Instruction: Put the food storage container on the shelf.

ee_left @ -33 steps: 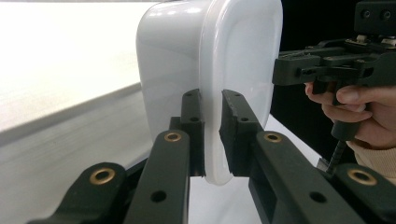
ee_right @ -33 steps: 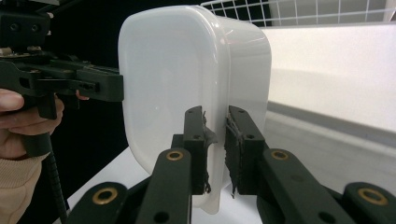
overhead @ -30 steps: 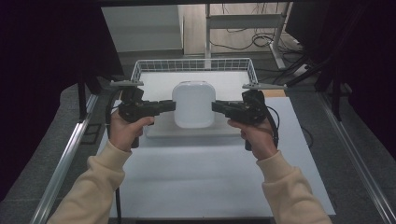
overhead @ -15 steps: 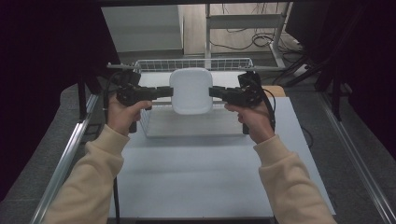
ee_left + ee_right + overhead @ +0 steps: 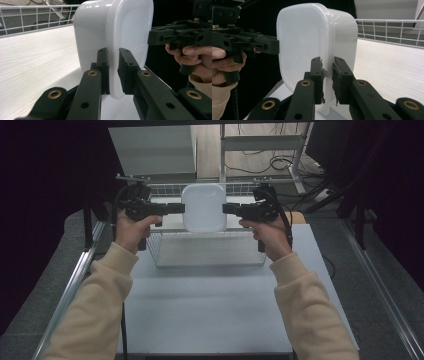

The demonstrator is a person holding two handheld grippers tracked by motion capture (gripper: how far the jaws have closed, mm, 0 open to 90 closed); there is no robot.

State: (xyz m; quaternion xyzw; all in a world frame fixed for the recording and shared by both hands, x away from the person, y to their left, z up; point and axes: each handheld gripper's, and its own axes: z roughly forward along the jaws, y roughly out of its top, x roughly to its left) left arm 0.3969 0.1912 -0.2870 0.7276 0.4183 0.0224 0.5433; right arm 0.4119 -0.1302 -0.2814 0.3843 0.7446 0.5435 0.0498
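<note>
A white plastic tub (image 5: 203,207) with rounded corners hangs in the air over a wire basket (image 5: 207,265), its broad face turned toward the high camera. My left gripper (image 5: 180,209) is shut on the tub's left rim and my right gripper (image 5: 226,210) is shut on its right rim. The left gripper view looks along the jaws as they pinch the thin rim of the tub (image 5: 110,32), with the right gripper (image 5: 175,35) beyond. In the right gripper view the jaws clamp the other edge of the tub (image 5: 312,42), and the left gripper (image 5: 249,42) is across from it.
The wire basket stands on a white table (image 5: 210,310), and its mesh wall (image 5: 37,15) runs behind the tub. Metal rails (image 5: 75,285) line both table sides. A metal frame with cables (image 5: 260,150) stands behind the table.
Both grippers have raised the tub out of the basket and carried it farther from the person. The tub now sits higher, and the arms are stretched farther forward.
</note>
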